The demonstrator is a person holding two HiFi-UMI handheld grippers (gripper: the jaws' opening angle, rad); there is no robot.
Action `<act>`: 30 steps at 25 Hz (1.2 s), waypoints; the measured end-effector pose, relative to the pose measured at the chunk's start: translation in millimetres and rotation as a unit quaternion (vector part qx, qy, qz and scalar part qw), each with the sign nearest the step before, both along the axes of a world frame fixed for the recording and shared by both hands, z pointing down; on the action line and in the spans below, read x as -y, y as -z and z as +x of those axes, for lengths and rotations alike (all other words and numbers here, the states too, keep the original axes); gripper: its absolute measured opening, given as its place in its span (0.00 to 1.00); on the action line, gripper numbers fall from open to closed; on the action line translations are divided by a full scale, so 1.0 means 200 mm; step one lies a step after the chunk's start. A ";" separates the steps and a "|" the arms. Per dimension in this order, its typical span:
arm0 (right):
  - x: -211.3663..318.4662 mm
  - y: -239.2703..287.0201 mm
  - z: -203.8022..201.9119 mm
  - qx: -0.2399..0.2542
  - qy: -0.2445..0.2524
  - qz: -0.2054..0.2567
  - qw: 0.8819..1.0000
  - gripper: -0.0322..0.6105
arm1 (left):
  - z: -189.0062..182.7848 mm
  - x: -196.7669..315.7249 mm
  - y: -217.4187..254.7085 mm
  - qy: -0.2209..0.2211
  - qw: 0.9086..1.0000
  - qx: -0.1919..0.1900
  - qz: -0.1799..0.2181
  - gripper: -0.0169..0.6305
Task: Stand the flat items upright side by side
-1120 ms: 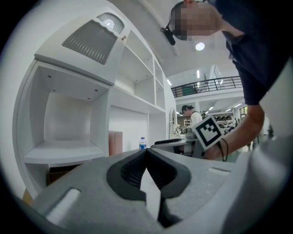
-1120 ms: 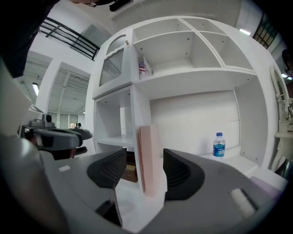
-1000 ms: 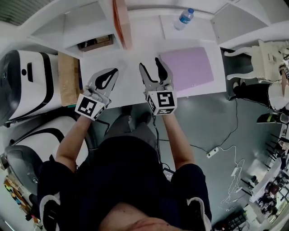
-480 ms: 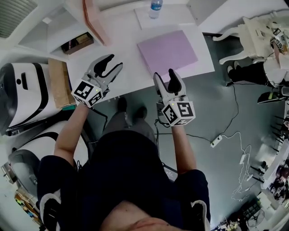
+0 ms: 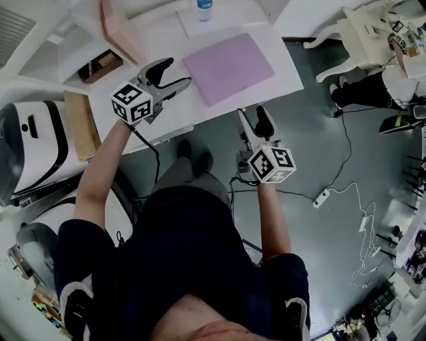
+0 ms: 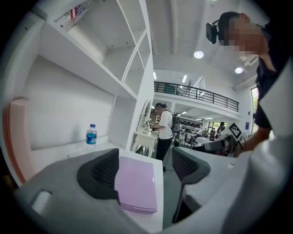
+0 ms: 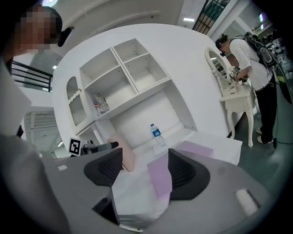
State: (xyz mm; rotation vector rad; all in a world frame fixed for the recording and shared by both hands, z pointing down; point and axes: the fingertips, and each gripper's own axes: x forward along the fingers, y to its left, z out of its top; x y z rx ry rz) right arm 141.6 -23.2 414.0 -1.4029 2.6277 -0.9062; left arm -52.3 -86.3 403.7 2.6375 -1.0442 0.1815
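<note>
The purple folder lies flat on the white desk, near its front edge. A pink folder stands upright at the left, against the side wall of the shelf, well apart from the purple one. A water bottle stands at the back of the desk.

The left gripper hovers over the desk just left of the purple folder and points toward it. Its jaws have just been opening; they are wide apart with nothing between the pads. The right gripper is in front of the desk edge, over the floor. Its jaws have also just been opening and hold nothing.
</note>
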 end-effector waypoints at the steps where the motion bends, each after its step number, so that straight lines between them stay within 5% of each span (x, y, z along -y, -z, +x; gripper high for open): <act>1: 0.00 -0.02 0.01 0.000 -0.004 -0.006 1.000 0.54 | 0.02 0.03 -0.01 -0.009 1.000 0.001 -0.006 0.62; 11: 0.18 -0.18 0.04 0.003 -0.050 -0.056 0.997 0.58 | 0.13 0.36 -0.20 -0.089 0.994 0.007 -0.064 0.67; 30: 0.49 -0.66 0.09 0.098 -0.106 -0.183 0.972 0.59 | 0.26 0.80 -0.68 -0.178 0.963 0.061 -0.192 0.68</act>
